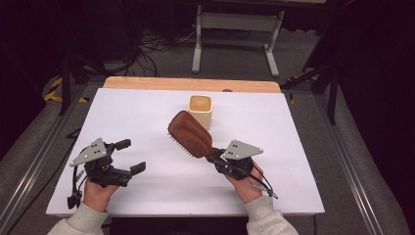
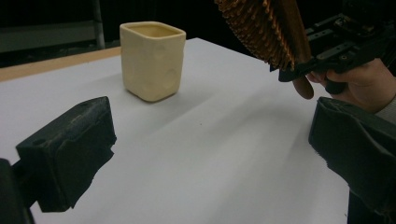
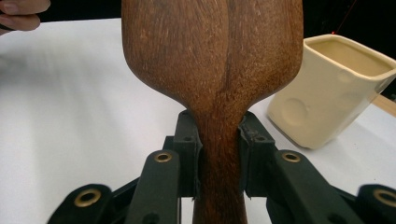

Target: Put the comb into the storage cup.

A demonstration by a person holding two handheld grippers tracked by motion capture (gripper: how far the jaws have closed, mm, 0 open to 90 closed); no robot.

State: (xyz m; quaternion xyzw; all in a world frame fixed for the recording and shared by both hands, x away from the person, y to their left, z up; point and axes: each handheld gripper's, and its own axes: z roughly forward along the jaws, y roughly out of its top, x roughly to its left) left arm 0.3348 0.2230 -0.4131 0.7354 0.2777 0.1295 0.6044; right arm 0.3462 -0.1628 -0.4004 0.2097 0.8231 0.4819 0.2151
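The wooden hairbrush (image 1: 190, 133) is clamped at its handle neck by the right gripper (image 3: 219, 158) and held clear of the white table (image 1: 147, 122), just before the cream cup (image 1: 200, 109), presumably for insertion, while the left gripper (image 1: 128, 155) is kept spread and empty aside.

We count one dark brown wooden paddle hairbrush with bristles (image 1: 190, 133) and one cream, square-sided ceramic cup (image 1: 200, 110) near the far edge of the one white table top (image 1: 147, 112). We count two black two-jaw grippers, the left gripper (image 1: 130, 155) and the right gripper (image 1: 214, 157), each in one hand.
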